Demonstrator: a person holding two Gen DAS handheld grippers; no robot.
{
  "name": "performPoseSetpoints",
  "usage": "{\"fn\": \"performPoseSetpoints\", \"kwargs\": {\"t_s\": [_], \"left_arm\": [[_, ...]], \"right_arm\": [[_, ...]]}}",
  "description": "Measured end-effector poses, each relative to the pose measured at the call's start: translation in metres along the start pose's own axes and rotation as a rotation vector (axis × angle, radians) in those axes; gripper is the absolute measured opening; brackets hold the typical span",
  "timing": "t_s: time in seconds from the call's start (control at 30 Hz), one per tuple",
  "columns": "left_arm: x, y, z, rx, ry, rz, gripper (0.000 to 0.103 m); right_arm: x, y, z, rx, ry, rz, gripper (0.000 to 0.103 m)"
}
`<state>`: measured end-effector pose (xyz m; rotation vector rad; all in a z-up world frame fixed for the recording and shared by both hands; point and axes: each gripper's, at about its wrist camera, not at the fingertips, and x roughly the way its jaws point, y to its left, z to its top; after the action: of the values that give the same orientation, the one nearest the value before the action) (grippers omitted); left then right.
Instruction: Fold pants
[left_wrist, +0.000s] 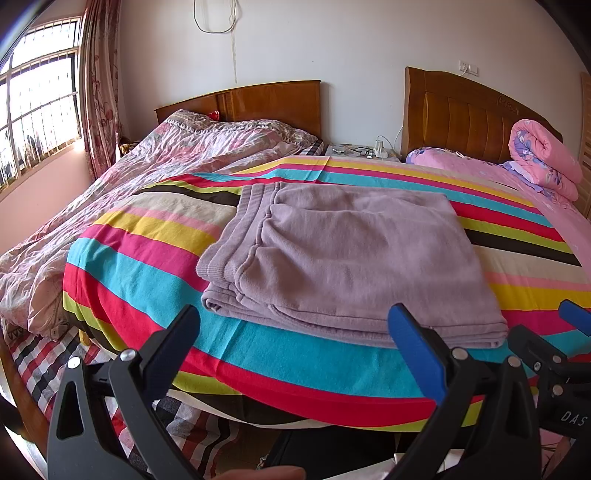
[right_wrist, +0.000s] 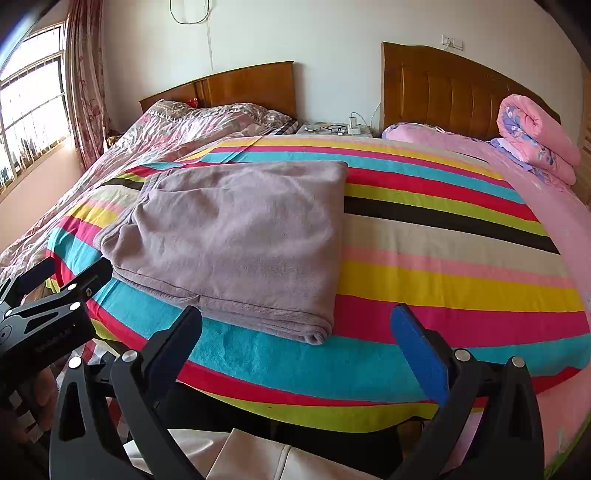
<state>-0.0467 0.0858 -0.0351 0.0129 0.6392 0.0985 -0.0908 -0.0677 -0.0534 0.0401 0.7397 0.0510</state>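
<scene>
The mauve pants (left_wrist: 343, 258) lie folded into a thick, roughly rectangular stack on the striped bedspread (left_wrist: 140, 258), filling the middle of the left wrist view and sitting left of centre in the right wrist view (right_wrist: 236, 236). The ribbed waistband (left_wrist: 236, 240) forms the stack's left side, running from the near edge up into the frame; the smooth folded edge is on the right. The stack's longer side seems to run left to right across the stripes, though the fisheye bend makes that hard to swear to. The fabric is a soft, napped fleece, with layered hems showing along the near edge.

The left gripper (left_wrist: 299, 350) hangs low at the bottom of its own view, just short of the stack's near edge, fingers spread wide, holding nothing. The right gripper (right_wrist: 299, 350) sits the same way, spread and empty, in front of the stack's near right corner. Both have black plastic arms; the right-hand fingers carry blue pads (right_wrist: 421, 362).

At upper right a rolled pink quilt (left_wrist: 546, 158) rests by a wooden headboard (left_wrist: 465, 118).
</scene>
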Motion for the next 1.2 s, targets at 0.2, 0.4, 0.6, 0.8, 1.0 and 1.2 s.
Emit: {"fn": "performPoseSetpoints", "kwargs": {"t_s": [0.2, 0.4, 0.6, 0.8, 1.0, 1.2], "left_arm": [[-0.0003, 0.0003, -0.0003, 0.0, 0.0, 0.001, 0.102], [-0.0008, -0.0004, -0.0011, 0.003, 0.0, 0.005, 0.102], [-0.0009, 0.0013, -0.002, 0.0, -0.002, 0.011, 0.102], [-0.0009, 0.0016, -0.002, 0.005, -0.001, 0.01, 0.102], [-0.0016, 0.0016, -0.0007, 0.006, -0.005, 0.004, 0.102], [-0.0019, 0.0017, -0.0007, 0.006, -0.007, 0.002, 0.102]], "right_arm": [[0.0, 0.0, -0.0001, 0.0, -0.002, 0.0, 0.099], [0.0002, 0.0009, 0.0, -0.002, 0.001, 0.001, 0.099], [0.0006, 0.0019, -0.0003, -0.007, 0.004, 0.006, 0.099], [0.0002, 0.0026, -0.0004, -0.007, 0.003, 0.005, 0.099], [0.0013, 0.0029, 0.0005, -0.015, 0.002, 0.011, 0.099], [0.0015, 0.0019, 0.0011, -0.019, -0.001, 0.014, 0.099]]}}
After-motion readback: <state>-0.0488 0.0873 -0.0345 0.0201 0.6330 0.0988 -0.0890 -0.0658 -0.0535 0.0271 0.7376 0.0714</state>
